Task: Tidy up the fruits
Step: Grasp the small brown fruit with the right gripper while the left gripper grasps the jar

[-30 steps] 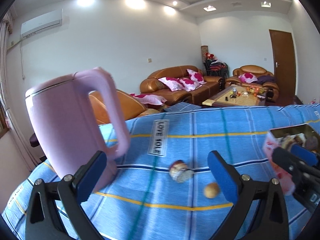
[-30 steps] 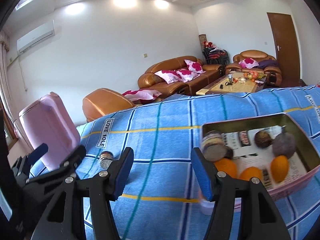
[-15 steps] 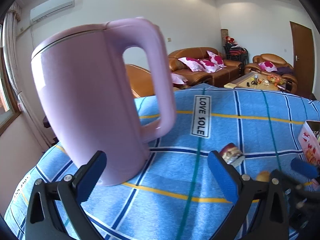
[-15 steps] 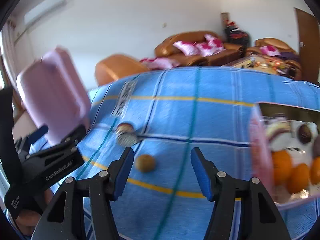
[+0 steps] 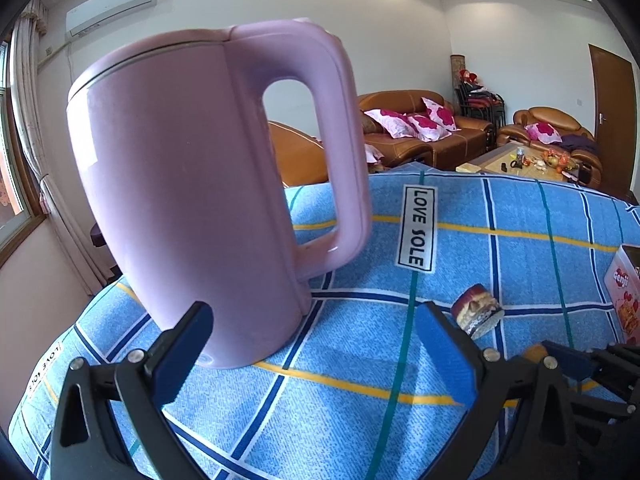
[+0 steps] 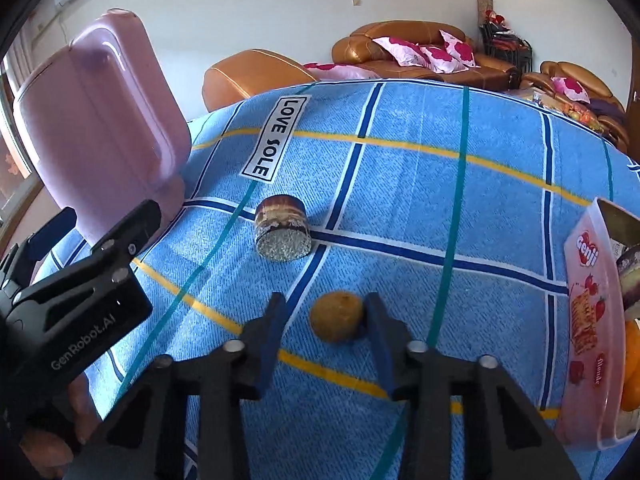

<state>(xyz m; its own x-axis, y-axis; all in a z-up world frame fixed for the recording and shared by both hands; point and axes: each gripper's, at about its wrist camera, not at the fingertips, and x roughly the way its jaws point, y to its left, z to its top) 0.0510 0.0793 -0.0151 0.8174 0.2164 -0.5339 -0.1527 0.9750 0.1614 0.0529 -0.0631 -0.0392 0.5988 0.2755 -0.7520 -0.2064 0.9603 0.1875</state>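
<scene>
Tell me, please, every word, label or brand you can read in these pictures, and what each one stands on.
"LOVE SOLE": white label on the tablecloth, label at.
"GenRobot.AI": body of the left gripper, text at.
"denji": pink side of the box, seen in the left wrist view; stylised, so the reading is not certain.
Small word low on the box side: too blurred to read.

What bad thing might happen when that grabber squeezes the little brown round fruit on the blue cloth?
1. The right gripper has just been closing its jaws around the small brown round fruit. One pad touches it and the other shows a gap. Pushed from one side like that, the fruit may roll away across the blue checked cloth.
2. The left gripper hangs open right beside the tall pink plastic kettle. A sideways move might knock it.
</scene>
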